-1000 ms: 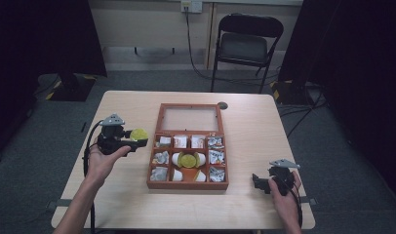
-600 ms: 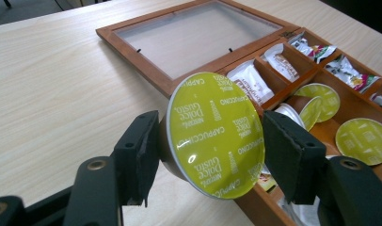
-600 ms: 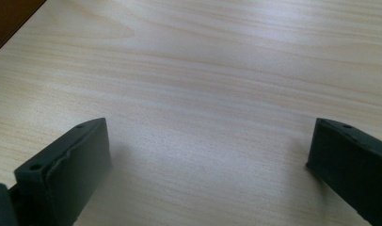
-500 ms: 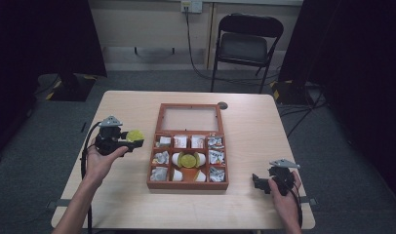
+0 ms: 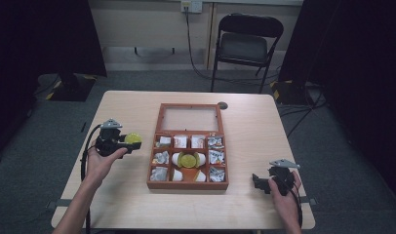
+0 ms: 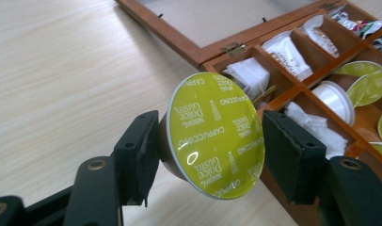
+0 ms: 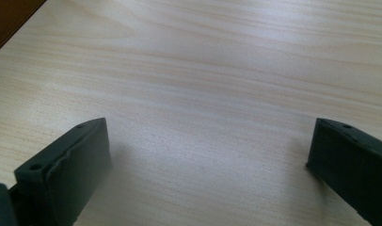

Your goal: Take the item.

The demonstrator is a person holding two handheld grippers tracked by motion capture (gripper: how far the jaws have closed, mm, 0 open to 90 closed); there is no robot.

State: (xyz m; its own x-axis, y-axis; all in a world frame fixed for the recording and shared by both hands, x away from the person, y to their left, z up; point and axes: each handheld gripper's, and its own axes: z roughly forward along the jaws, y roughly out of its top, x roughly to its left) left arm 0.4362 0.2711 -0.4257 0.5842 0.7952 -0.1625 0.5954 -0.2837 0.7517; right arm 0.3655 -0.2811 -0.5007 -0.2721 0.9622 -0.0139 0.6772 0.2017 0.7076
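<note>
1. One coffee capsule (image 6: 212,136) sits clamped in the left hand-held gripper (image 5: 119,142), now lower, at nine o'clock beside the wooden box (image 5: 159,165).
2. Right hand-held gripper (image 7: 208,155) rests on the desk (image 5: 254,126), jaws apart, empty.
3. Likely the capsule gets set down on the desk.

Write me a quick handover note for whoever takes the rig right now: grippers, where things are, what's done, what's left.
Left gripper: fingers shut on a yellow-green coffee capsule, held above the table left of the wooden box.
Right gripper: open, holding nothing, over bare table near the right front corner.
Box lid lies open; sachets and more capsules sit in its compartments.
Done: one capsule gripped outside the box.
Left: probably to set it down; where is unclear.
</note>
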